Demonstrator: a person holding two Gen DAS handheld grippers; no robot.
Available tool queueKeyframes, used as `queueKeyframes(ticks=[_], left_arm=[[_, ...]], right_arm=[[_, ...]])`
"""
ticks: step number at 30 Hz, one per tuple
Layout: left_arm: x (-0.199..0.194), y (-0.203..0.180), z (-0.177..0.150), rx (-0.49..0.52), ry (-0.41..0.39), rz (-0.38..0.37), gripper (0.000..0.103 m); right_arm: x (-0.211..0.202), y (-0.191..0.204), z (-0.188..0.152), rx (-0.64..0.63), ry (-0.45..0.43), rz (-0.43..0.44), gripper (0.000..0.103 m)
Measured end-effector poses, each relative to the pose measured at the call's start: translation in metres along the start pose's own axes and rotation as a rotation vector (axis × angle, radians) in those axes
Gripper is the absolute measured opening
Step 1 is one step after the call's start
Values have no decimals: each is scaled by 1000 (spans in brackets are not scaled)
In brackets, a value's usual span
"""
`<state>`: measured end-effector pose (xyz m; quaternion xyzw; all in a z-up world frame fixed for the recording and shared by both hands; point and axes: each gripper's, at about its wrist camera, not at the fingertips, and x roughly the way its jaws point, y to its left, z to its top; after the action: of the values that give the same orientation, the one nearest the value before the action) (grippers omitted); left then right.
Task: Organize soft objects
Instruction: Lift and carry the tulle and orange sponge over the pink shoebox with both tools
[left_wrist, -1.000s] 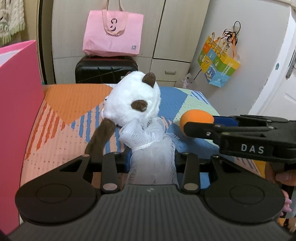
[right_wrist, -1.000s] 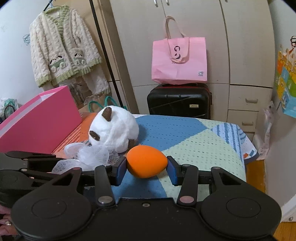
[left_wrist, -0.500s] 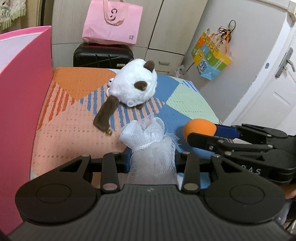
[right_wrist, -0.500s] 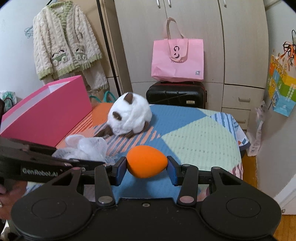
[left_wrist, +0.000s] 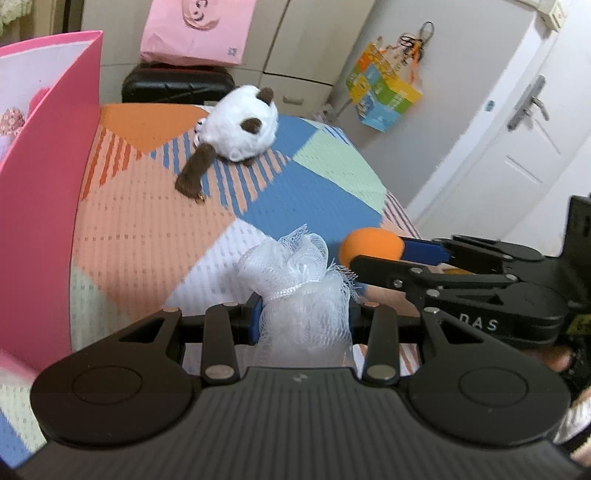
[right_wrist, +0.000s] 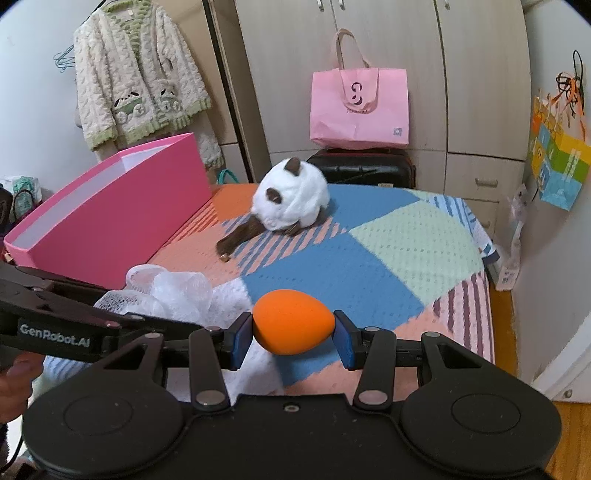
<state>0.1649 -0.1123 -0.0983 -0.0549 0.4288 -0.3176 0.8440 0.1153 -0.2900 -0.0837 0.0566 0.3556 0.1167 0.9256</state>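
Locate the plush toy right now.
The white plush toy lies on the patchwork bedspread near its far end, just right of the pink box and in front of the black suitcase.

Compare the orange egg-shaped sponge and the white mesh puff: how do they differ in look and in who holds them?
The orange sponge is smooth, solid and egg-shaped; the white mesh puff is a frilly, see-through bundle tied with a cord. The sponge sits pinched crosswise in the right tongs, fully in view; the puff is clamped in the left tongs, bulging above and below them. The puff looks bulkier than the sponge. Both are held above the patterned bedspread.
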Motion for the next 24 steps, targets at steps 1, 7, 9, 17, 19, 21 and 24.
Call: queueKeyframes(ticks=[1, 7, 9, 17, 19, 21, 24], left_arm=[[-4, 0, -2, 5, 4, -8, 37], [-32, -4, -13, 44, 26, -53, 37], [-42, -4, -15, 53, 39, -70, 37], [-88, -2, -24, 97, 67, -108, 37], [-101, 1, -25, 106, 67, -105, 37], [-115, 4, -25, 114, 57, -96, 37], [-135, 9, -25, 123, 26, -78, 37]], right_arm=[[-3, 2, -1, 6, 9, 12, 52], [-20, 19, -3, 14, 45, 73, 52], [-26, 25, -4, 14, 62, 93, 52], [-50, 55, 1, -24, 103, 190, 52], [-57, 64, 6, -42, 105, 222, 52], [-64, 74, 10, -67, 98, 244, 53], [-70, 90, 17, -101, 87, 275, 53]])
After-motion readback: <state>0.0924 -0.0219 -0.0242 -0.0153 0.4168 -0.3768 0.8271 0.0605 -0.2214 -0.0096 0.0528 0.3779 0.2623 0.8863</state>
